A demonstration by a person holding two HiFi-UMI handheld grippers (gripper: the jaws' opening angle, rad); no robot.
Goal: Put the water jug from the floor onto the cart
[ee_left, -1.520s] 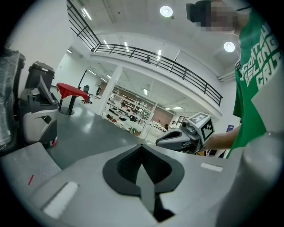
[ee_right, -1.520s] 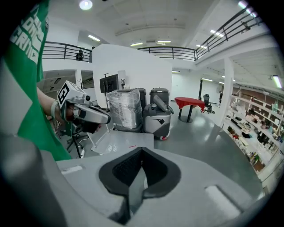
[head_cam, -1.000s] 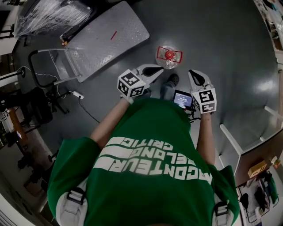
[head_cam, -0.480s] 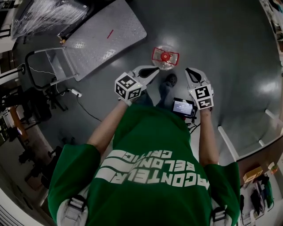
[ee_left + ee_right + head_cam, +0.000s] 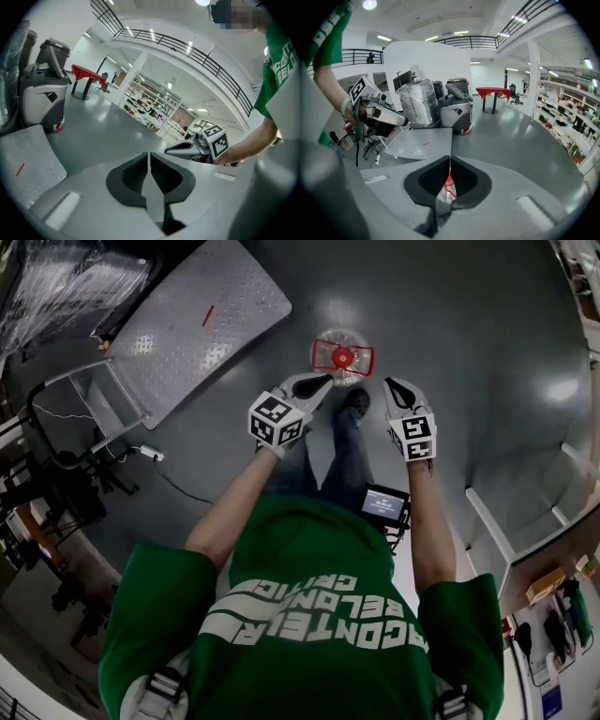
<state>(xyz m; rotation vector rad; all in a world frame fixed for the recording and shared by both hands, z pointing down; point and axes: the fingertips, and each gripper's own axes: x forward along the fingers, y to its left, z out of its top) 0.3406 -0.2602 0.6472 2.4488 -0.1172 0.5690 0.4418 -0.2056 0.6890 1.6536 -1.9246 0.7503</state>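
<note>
Head view shows one water jug (image 5: 342, 357), clear, with a red cap and a red handle. It stands on the grey floor (image 5: 469, 324), on the far side of the person's shoe (image 5: 356, 401). The jug is not on the cart. We count one cart (image 5: 187, 329), a flat metal platform with one small red mark. It lies to the left of the jug and apart from it, with its tube handle at the near-left end.

We count two grippers, each with one marker cube. The left gripper (image 5: 323, 381) points at the jug from the near left, and the right gripper (image 5: 389, 383) is just to the near right of it. Neither one touches the jug. One small device with a lit screen (image 5: 384, 505) hangs at the waist of the person.

In the left gripper view the jaws of the left gripper (image 5: 149, 155) are closed together with nothing between them, and the right gripper (image 5: 197, 147) shows at the right. In the right gripper view the jaws of the right gripper (image 5: 450, 161) are also closed and hold nothing. The red and clear jug (image 5: 448, 188) shows only through the gap below the pads. Far behind we see the cart (image 5: 424, 143), one wrapped load (image 5: 419, 101) and one red table (image 5: 492, 91).
</note>
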